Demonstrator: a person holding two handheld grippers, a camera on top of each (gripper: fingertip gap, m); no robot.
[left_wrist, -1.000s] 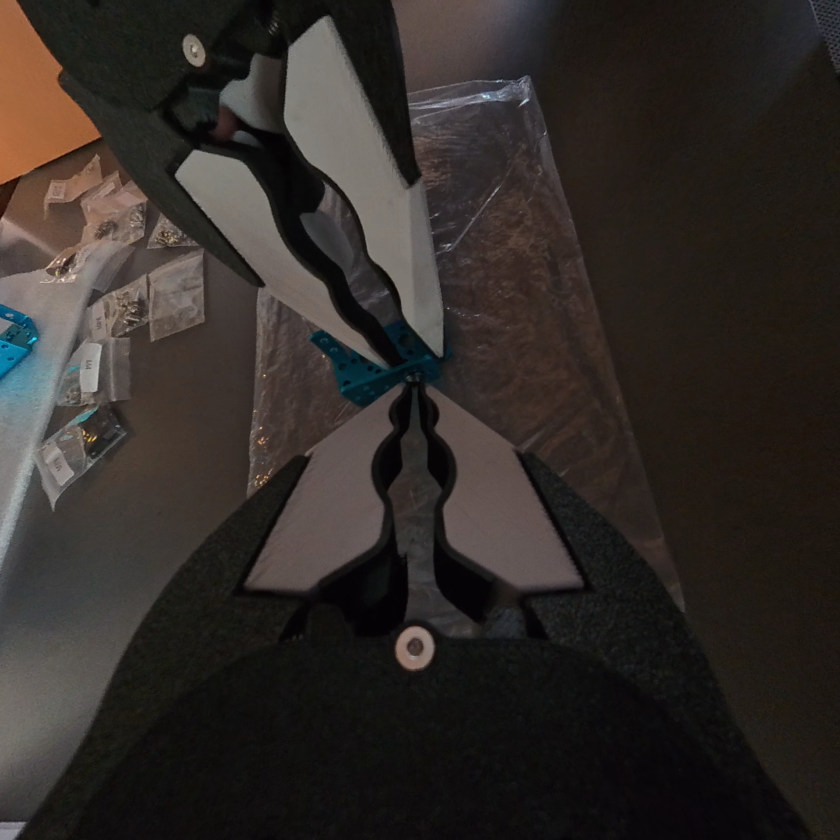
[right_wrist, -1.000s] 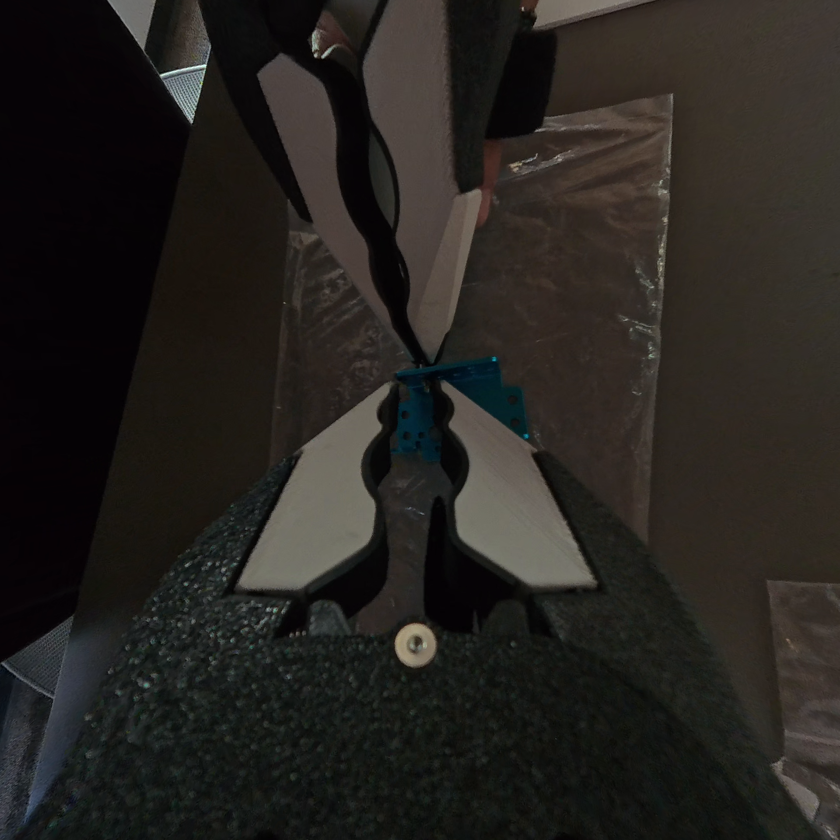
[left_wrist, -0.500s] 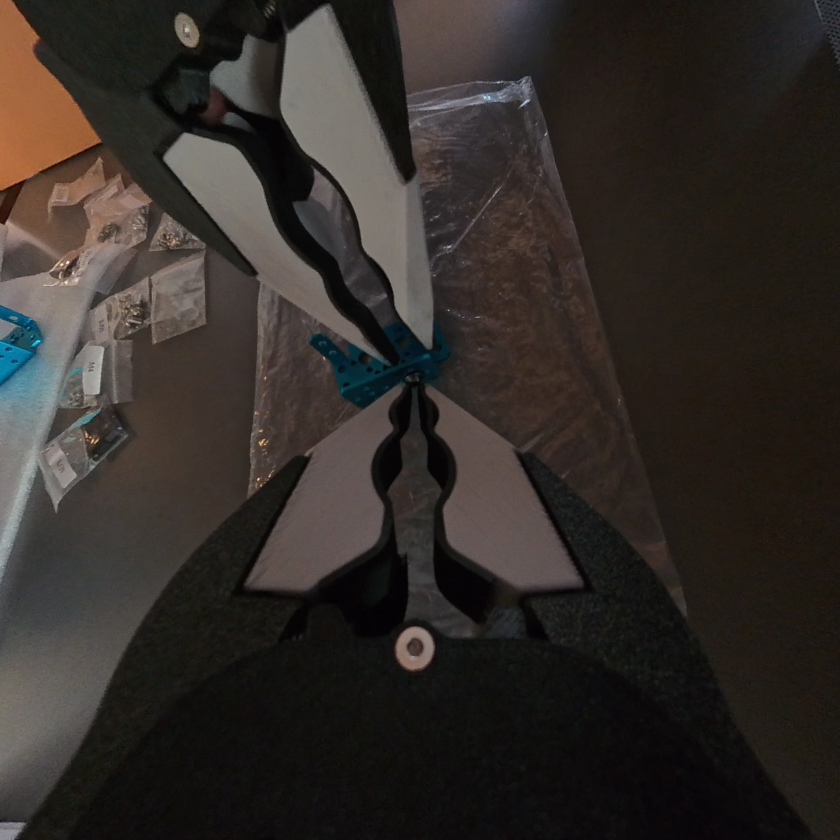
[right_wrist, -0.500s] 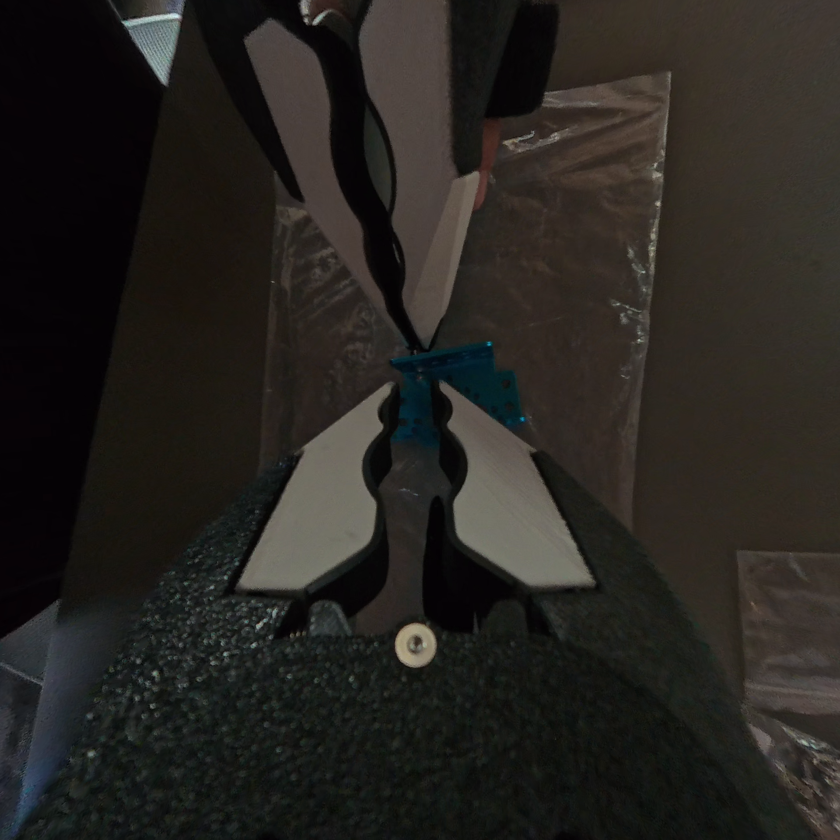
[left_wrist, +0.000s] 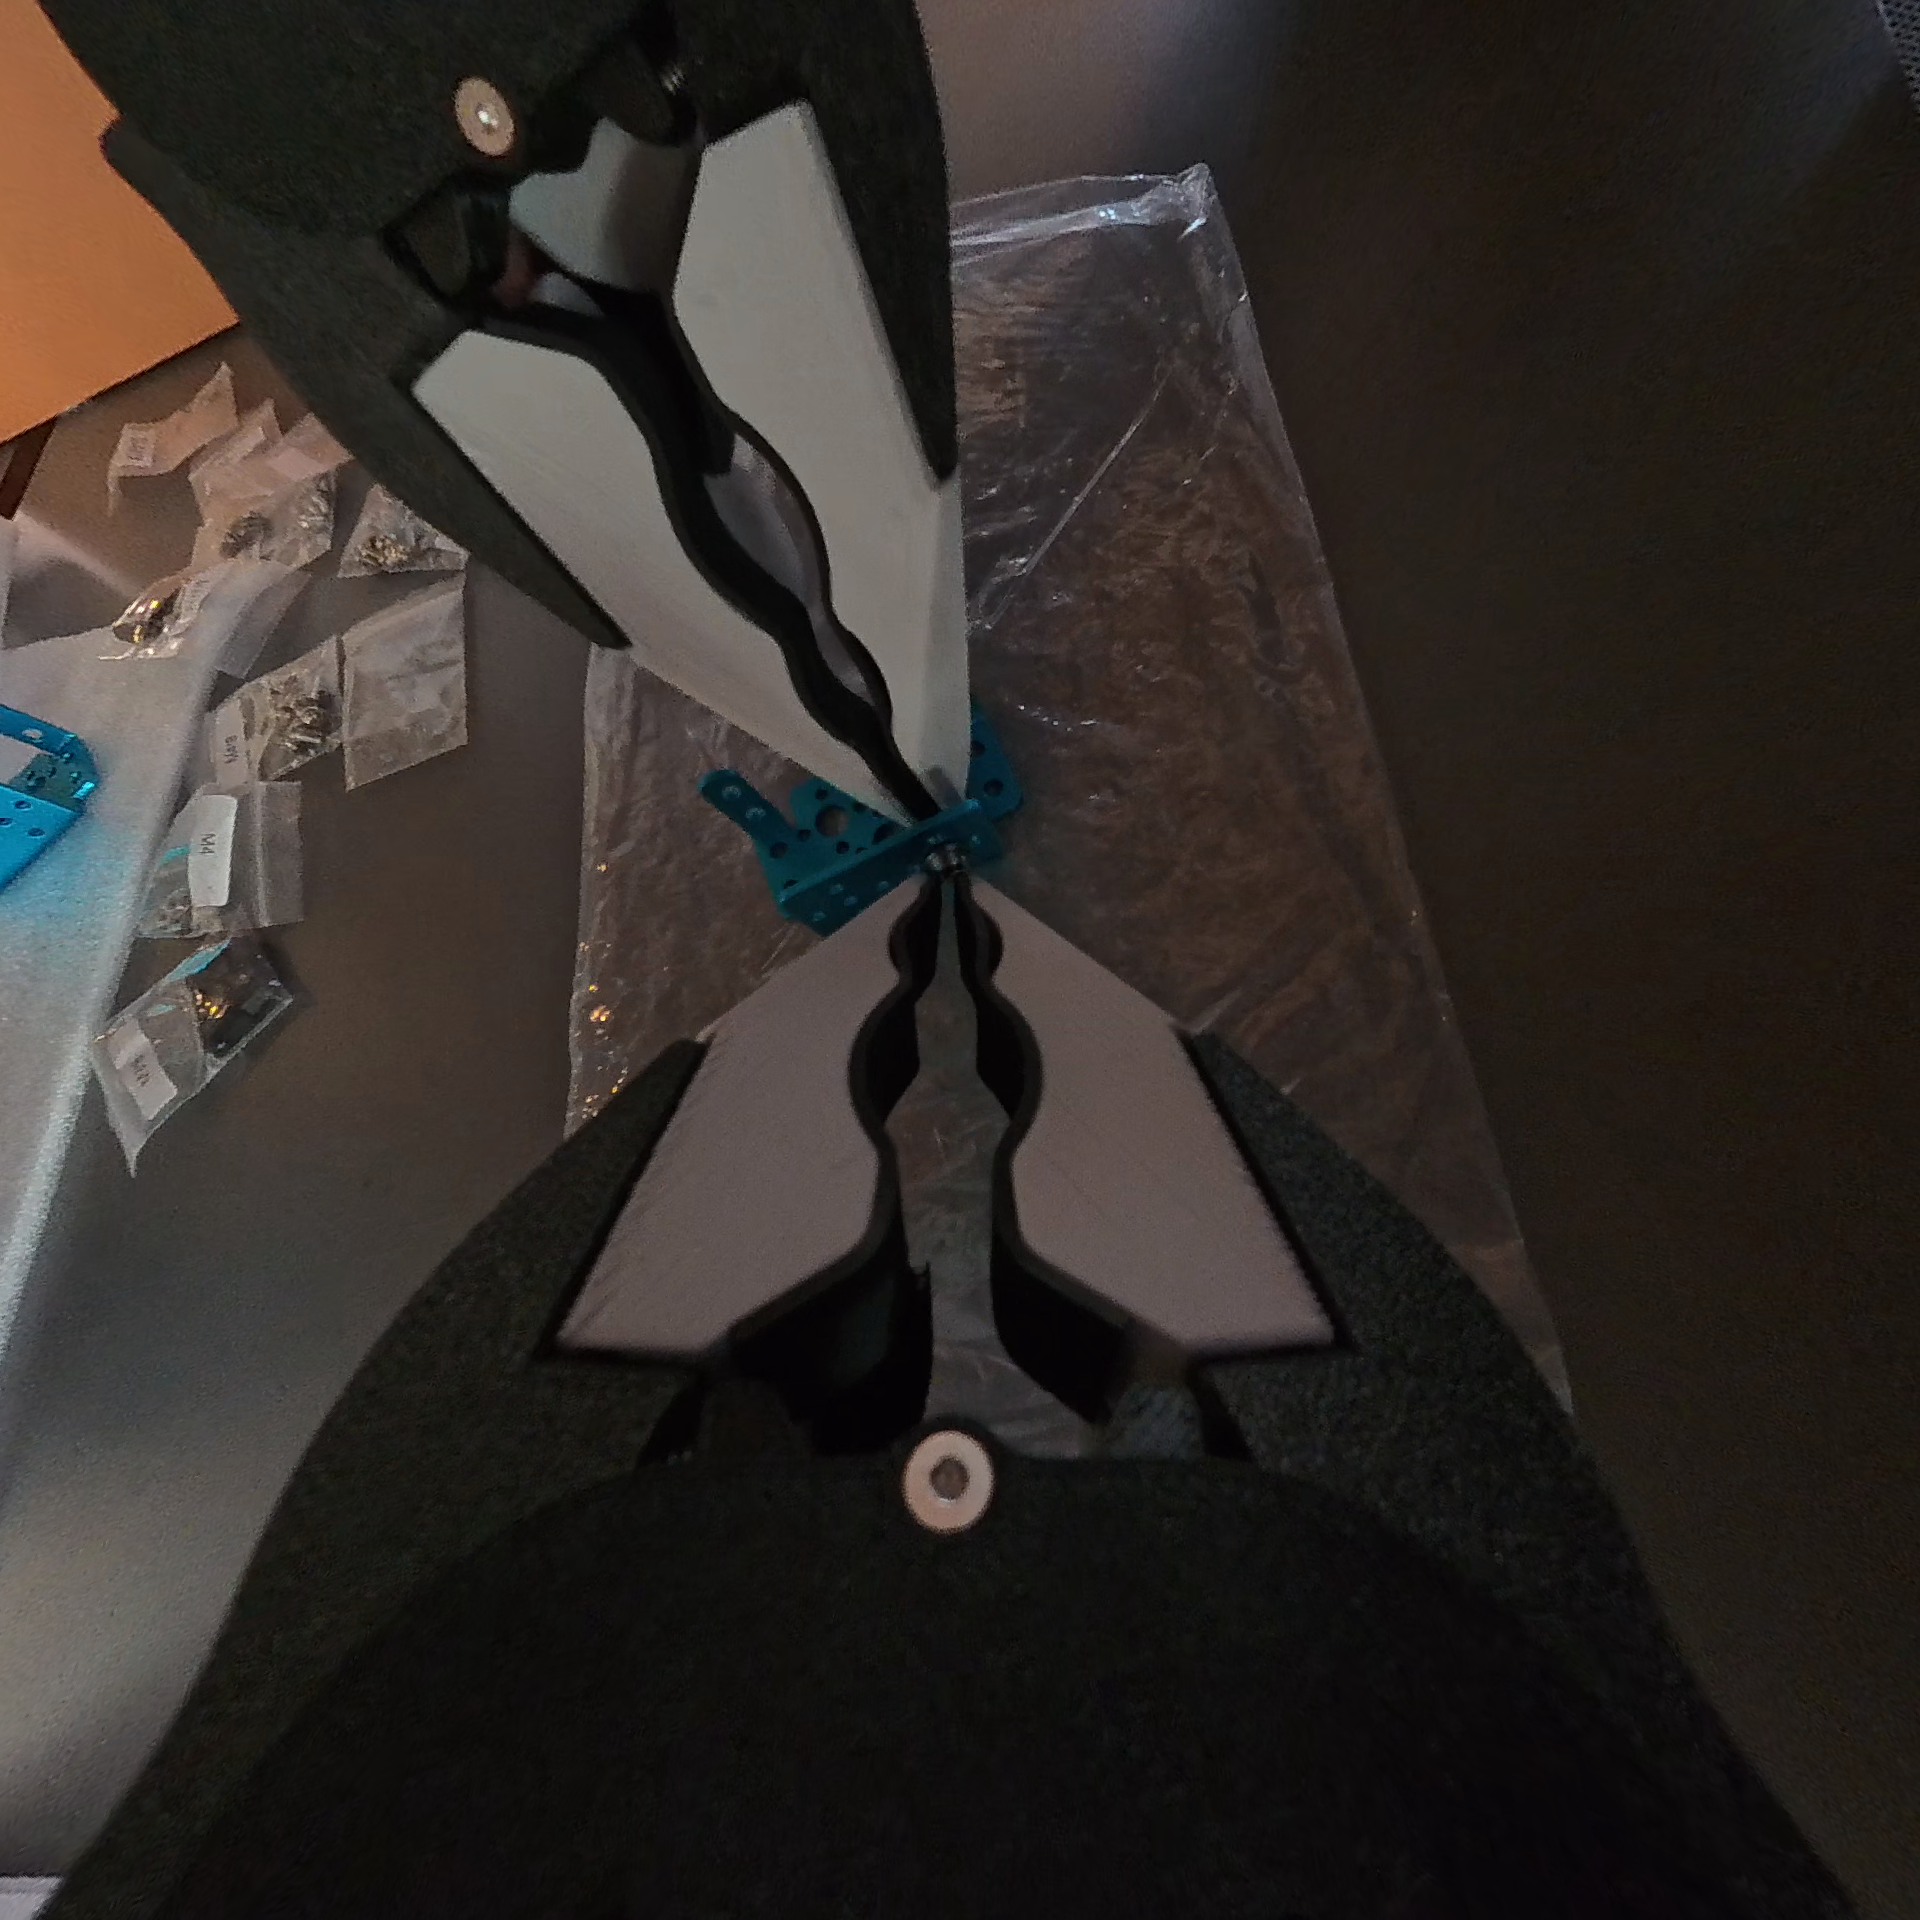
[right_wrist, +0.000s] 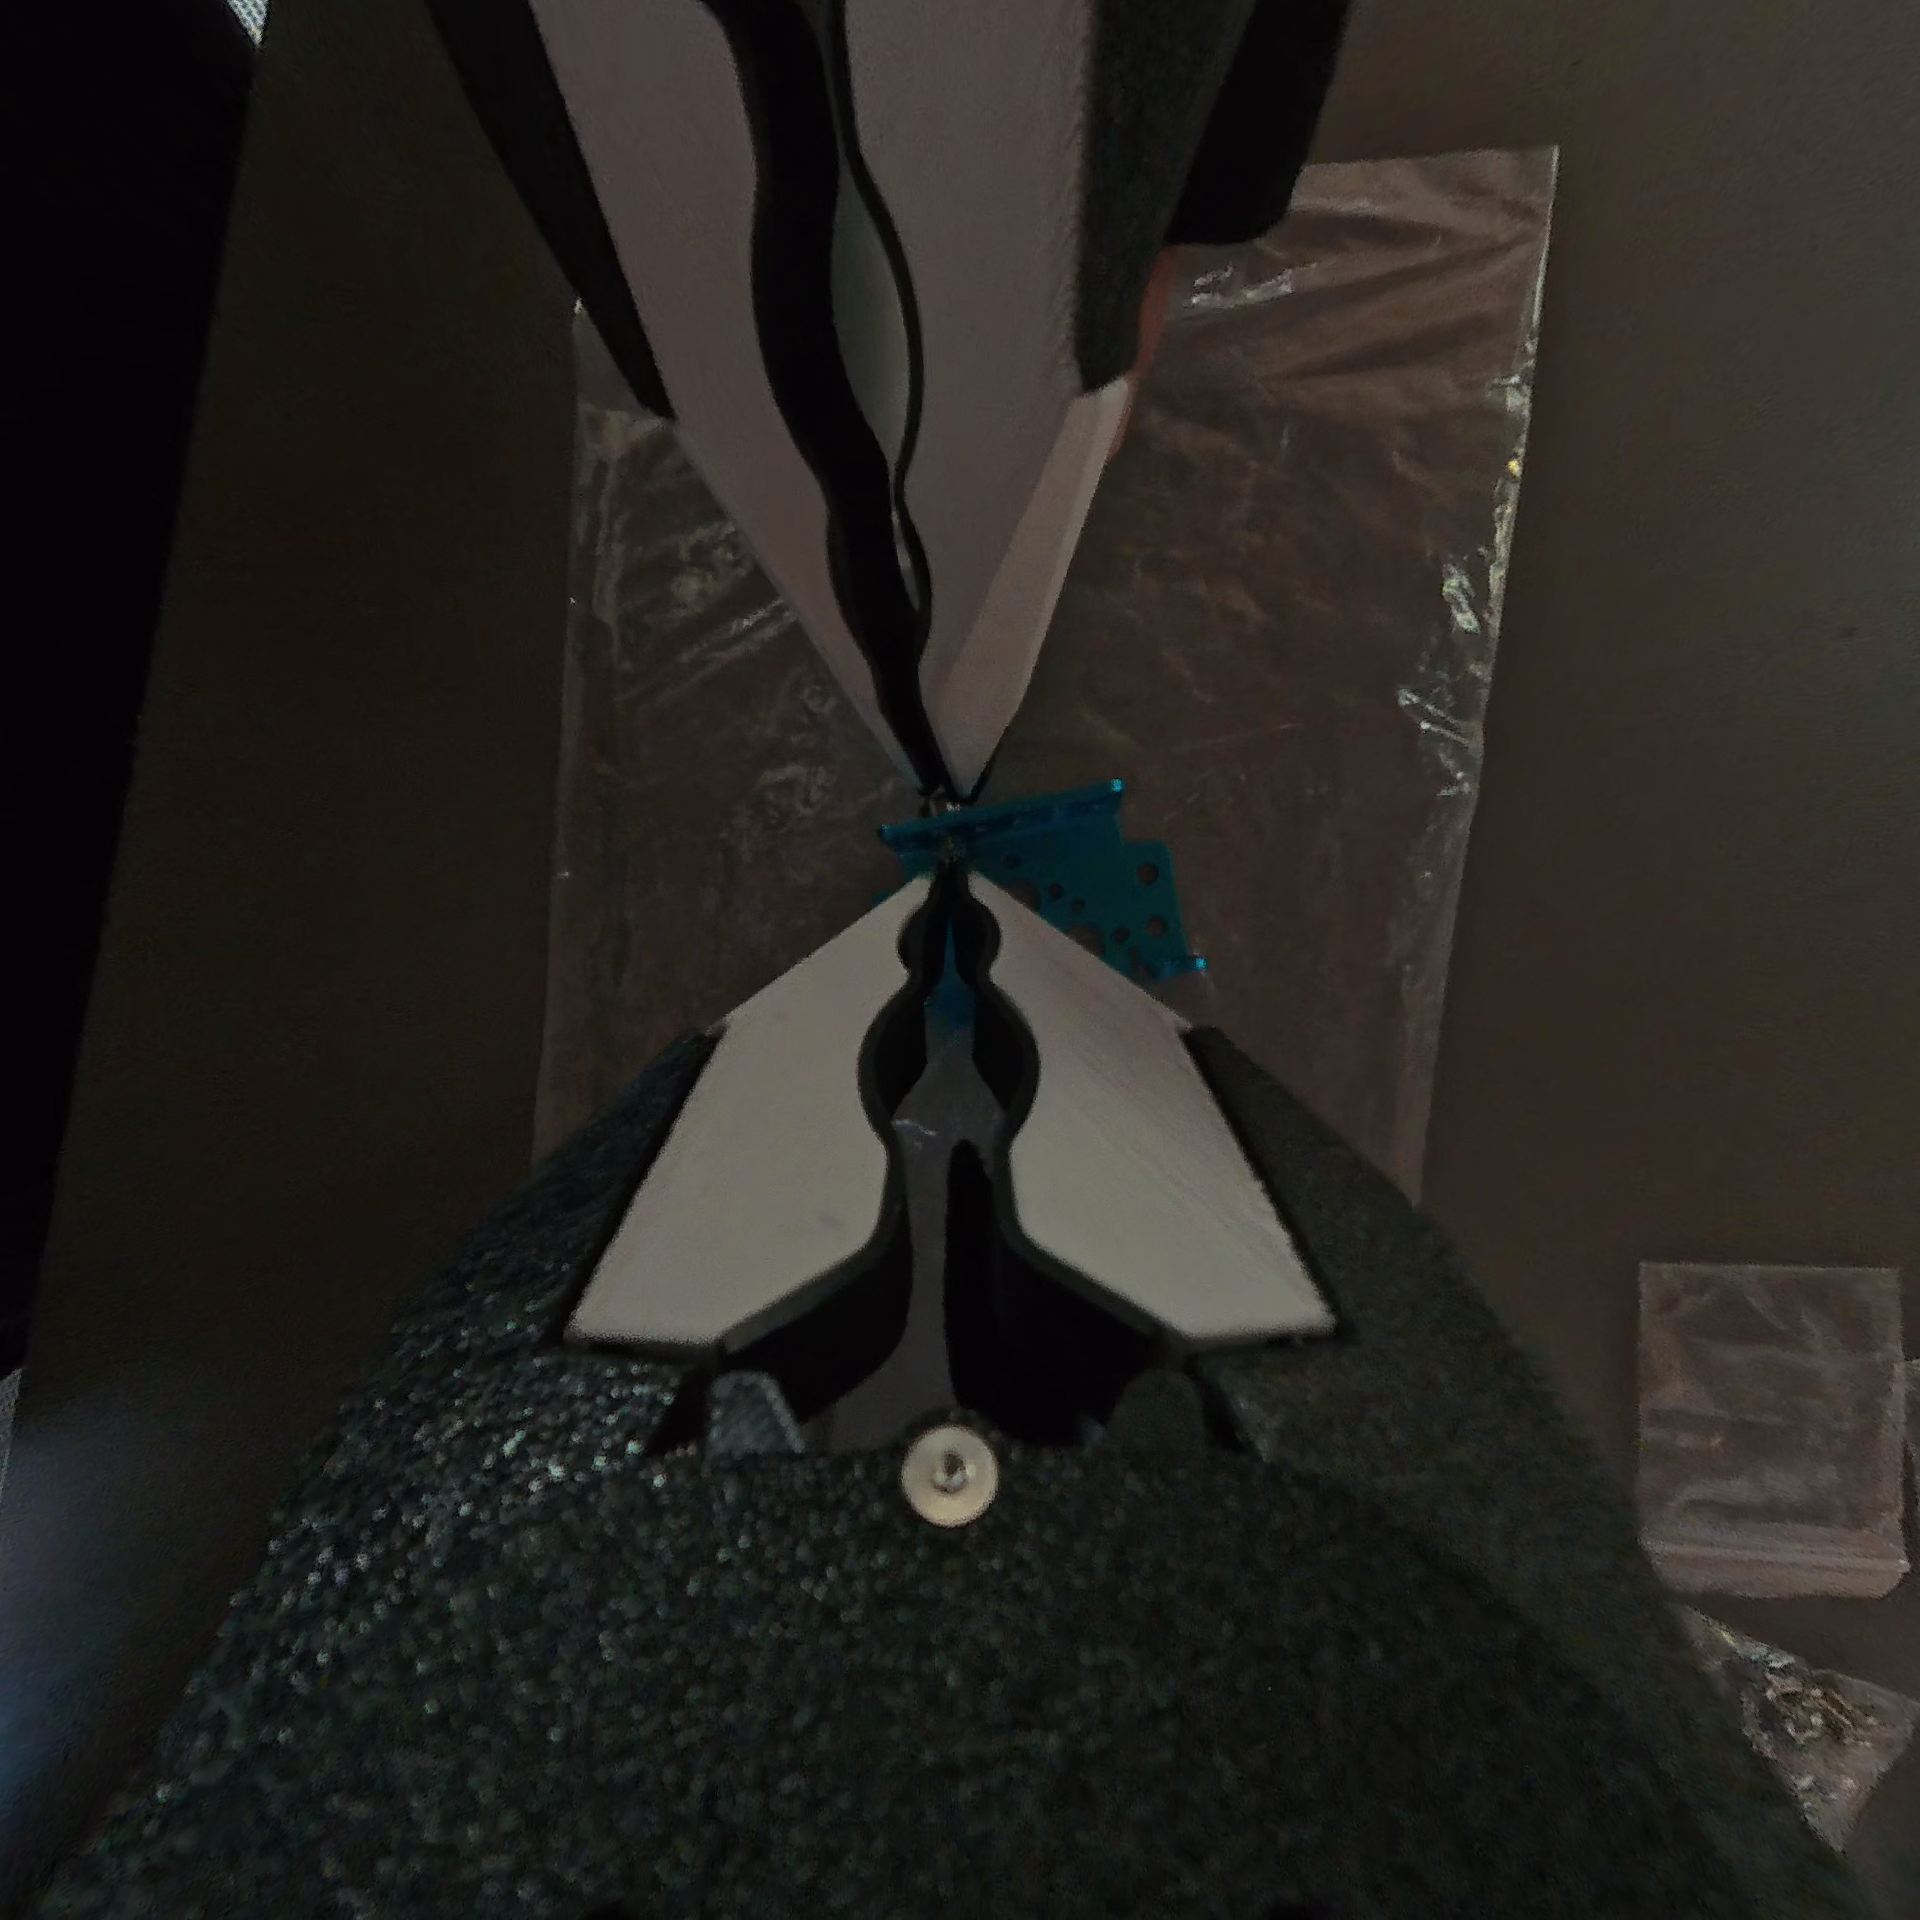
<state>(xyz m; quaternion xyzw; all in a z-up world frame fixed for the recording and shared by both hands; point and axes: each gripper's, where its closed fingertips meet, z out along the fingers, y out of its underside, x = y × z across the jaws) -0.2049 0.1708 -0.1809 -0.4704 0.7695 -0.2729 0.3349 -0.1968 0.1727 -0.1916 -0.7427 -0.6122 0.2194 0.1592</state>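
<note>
Two claws (left_wrist: 943, 878) (right_wrist: 948, 883) hiding blue bracket (left_wrist: 831, 847)

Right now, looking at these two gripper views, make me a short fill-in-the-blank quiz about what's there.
1. Both grippers meet tip to tip at a perforated metal bracket coloured ____.
2. Beneath the bracket lies a large clear ____ bag.
3. In the left wrist view, the small bags of hardware lie on the ____ side of the picture.
4. The left gripper has its fingertips nearly ____.

Missing words: blue; plastic; left; closed
</note>
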